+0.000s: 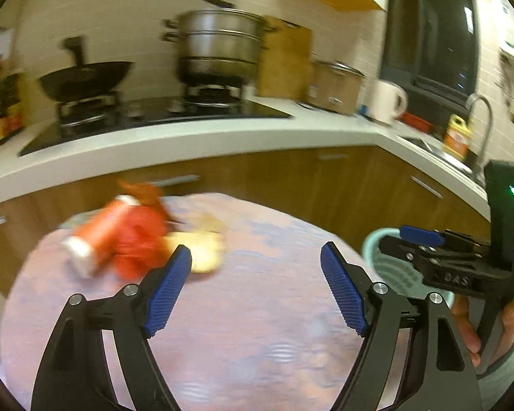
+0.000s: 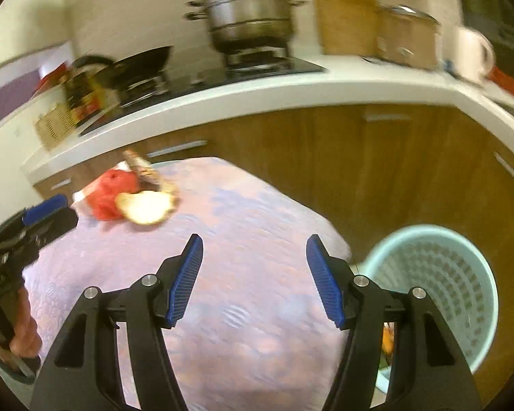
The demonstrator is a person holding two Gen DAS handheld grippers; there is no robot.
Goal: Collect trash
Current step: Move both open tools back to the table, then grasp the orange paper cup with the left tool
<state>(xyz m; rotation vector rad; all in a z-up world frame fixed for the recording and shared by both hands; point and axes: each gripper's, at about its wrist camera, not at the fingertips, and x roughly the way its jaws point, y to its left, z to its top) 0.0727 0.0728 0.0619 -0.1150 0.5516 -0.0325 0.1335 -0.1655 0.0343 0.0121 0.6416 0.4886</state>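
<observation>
1. Left wrist view shows your left gripper (image 1: 255,257) with its blue pads spread apart and holding nothing, above the bench (image 1: 257,308) with the pink cloth.
2. Your right gripper (image 2: 255,250) is also spread apart and holds nothing.
3. Trash lies at the far left of the bench: an orange can (image 1: 97,236) on its side, touching a red crumpled bag (image 1: 137,243), with a pale peel (image 1: 205,250) just beside.
4. A light blue basket (image 2: 438,274) stands on the floor, right of the bench.
</observation>
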